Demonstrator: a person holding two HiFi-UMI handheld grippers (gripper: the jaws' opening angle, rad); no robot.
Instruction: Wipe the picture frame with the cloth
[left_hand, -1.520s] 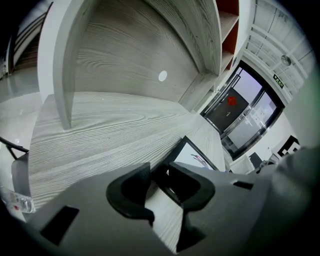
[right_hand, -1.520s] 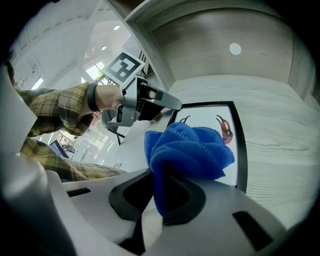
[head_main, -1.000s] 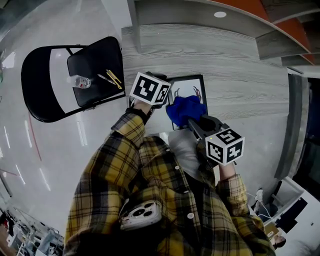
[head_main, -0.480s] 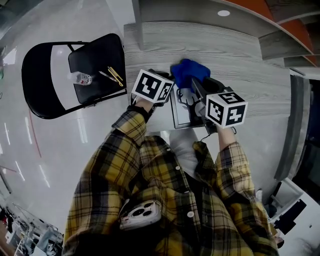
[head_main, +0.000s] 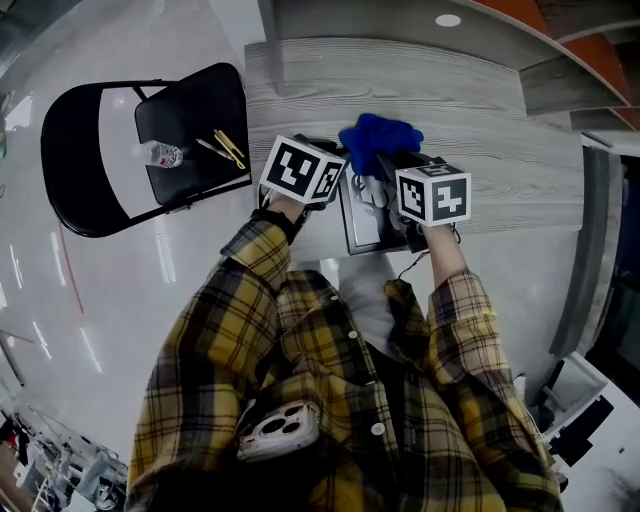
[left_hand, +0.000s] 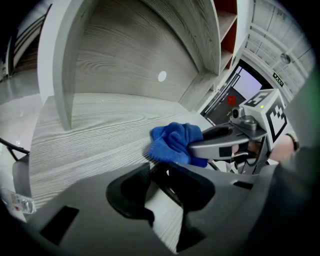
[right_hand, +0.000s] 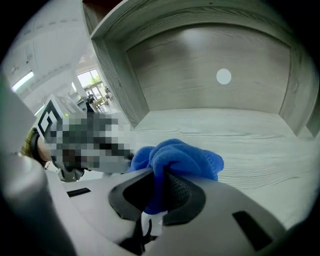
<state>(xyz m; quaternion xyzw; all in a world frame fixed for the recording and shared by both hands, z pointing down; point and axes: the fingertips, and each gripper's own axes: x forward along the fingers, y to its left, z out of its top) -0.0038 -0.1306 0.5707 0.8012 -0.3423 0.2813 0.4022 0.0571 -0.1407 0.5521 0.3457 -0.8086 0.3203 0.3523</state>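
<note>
A black picture frame (head_main: 362, 226) lies on the grey wood-grain surface (head_main: 480, 110), partly hidden under both grippers. My left gripper (left_hand: 167, 184) is at the frame's left far corner, its jaws closed on the thin black frame edge. My right gripper (right_hand: 159, 192) is shut on a bunched blue cloth (right_hand: 180, 157). In the head view the cloth (head_main: 378, 138) sits at the frame's far edge, just ahead of the right marker cube (head_main: 432, 193). The left gripper view shows the cloth (left_hand: 172, 142) pressed low near the surface, right beside the left jaws.
A black folding chair (head_main: 110, 150) stands to the left, carrying a water bottle (head_main: 160, 157) and yellow-handled tools (head_main: 228, 152). Shelf walls (right_hand: 210, 65) rise behind the surface, and a white upright (left_hand: 57, 75) stands at its left. A phone (head_main: 282, 428) sits in the shirt pocket.
The right gripper carried the blue cloth from the near middle of the frame to its far edge, then shifted slightly left. The left gripper stayed at the frame's corner.
</note>
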